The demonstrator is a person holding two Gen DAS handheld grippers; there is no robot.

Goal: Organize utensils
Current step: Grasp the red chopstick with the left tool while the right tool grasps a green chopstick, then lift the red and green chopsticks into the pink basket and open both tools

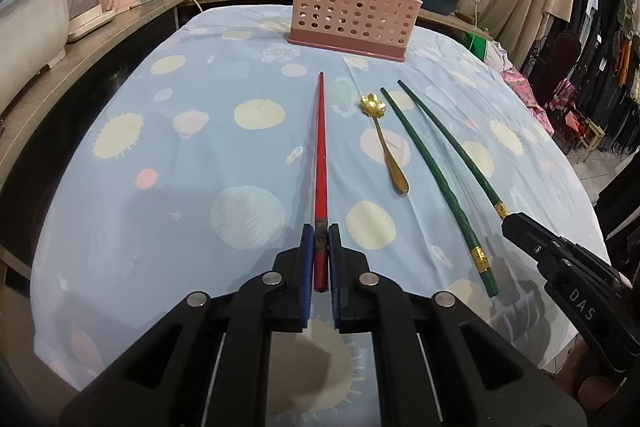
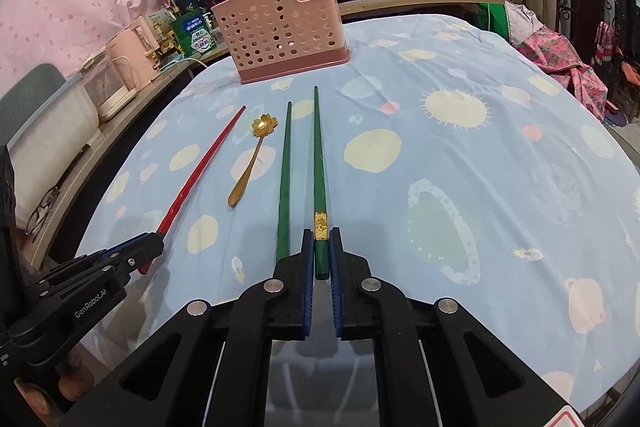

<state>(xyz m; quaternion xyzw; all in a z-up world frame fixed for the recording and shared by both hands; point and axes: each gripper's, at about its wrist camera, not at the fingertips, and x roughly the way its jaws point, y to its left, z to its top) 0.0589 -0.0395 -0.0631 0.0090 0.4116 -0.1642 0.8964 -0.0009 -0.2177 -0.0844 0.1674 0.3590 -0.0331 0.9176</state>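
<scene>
Left gripper sat nearest in our left wrist view, blue pads pinched on the thick end of the red chopstick. That stick ran straight away from us along the spotted blue tablecloth, tip toward the pink perforated utensil holder standing at the far edge. Just right of it we saw the gold flower spoon, bowl facing the holder, then two green chopsticks lying apart from each other. Right gripper came in from the lower right, its tip over the gold-banded end of the outer green stick.

Right gripper filled our right wrist view up close, pads squeezed on the outer green chopstick just below its gold band. Second green chopstick lay just left of it, flat on the tablecloth, butt end hidden behind the finger. Spoon and red chopstick sat further left; left gripper clamped the red one's near end. Holder stood beyond the utensils, well apart from them, nothing visible through its holes.
</scene>
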